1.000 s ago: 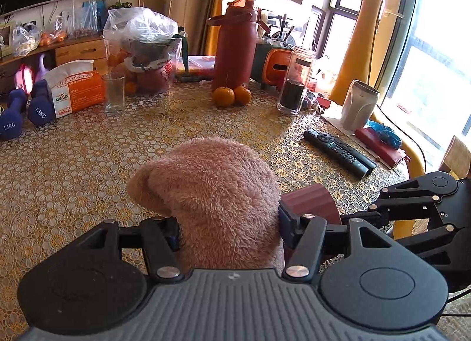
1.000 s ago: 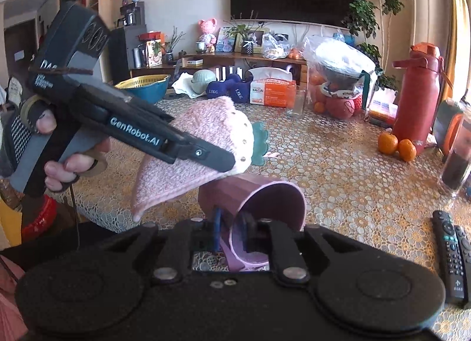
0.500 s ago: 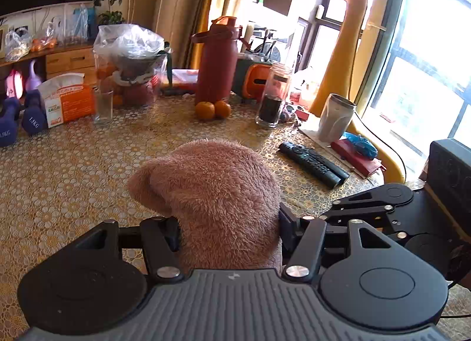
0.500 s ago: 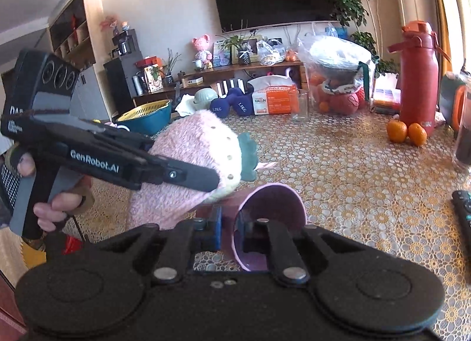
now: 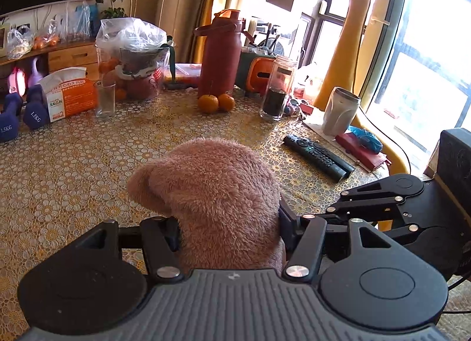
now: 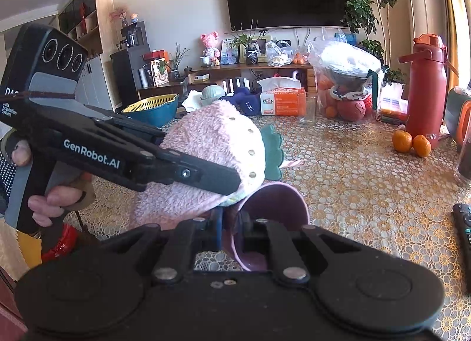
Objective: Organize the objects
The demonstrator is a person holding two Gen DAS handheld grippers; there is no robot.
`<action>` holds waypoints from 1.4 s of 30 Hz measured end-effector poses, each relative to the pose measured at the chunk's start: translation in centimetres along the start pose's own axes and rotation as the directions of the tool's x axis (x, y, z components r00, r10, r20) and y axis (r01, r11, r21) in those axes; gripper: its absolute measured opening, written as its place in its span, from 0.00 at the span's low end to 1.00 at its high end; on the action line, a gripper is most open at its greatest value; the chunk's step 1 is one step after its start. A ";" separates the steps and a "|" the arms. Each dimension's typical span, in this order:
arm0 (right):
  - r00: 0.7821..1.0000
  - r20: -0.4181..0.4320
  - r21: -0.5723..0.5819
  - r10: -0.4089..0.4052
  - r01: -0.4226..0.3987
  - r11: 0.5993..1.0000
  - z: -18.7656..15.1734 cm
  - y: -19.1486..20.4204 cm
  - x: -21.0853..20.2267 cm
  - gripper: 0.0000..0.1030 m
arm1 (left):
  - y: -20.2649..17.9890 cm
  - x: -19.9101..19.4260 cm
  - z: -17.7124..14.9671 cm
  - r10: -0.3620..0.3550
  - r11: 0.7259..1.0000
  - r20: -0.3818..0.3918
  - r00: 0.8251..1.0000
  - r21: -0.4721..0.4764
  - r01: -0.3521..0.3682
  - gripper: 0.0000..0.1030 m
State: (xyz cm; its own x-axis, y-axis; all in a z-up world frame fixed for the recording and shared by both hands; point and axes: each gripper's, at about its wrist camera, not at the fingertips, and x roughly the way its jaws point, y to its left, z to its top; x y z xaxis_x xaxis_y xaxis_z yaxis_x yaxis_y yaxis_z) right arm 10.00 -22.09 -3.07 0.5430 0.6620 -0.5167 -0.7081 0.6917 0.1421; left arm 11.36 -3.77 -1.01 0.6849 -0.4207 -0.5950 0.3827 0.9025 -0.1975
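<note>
Since the earlier frame, both grippers have risen slightly and the plush strawberry (image 6: pixel 212 146) now sits just above the pink cup (image 6: pixel 273 208) mouth. Left gripper (image 5: pixel 228 223) pinches the plush; right gripper (image 6: pixel 232 223) pinches the cup rim, near the bench (image 6: pixel 368 193) edge. Plush: light, soft, compressible; grip mid-body. Cup: light, rigid, probably slippery. Plush is pink, seed-dotted, green-leafed.
</note>
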 end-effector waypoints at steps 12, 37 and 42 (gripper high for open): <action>1.000 0.000 -0.023 0.006 -0.006 1.000 -0.1 0.4 -0.2 0.08 | 5.2 1.7 -1.4 0.214 0.975 -0.104 0.971 -0.036 -0.219 0.58; 1.000 -0.006 -0.039 0.005 -0.005 0.999 0.0 0.1 -0.2 0.09 | 0.0 0.8 0.6 0.038 0.999 -0.019 0.999 0.013 -0.038 0.58; 1.000 -0.004 -0.034 0.006 -0.006 0.999 -0.2 -0.1 -0.3 0.09 | 2.2 1.5 -0.2 0.102 0.995 -0.047 0.994 -0.012 -0.103 0.58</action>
State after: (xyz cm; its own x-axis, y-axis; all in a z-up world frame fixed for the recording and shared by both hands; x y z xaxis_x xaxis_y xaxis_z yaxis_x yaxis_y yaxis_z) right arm 9.86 -22.42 -3.06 0.5372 0.6647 -0.5193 -0.7261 0.6777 0.1163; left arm 13.13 -2.37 -2.56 0.6903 -0.3213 -0.6482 0.3024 0.9421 -0.1449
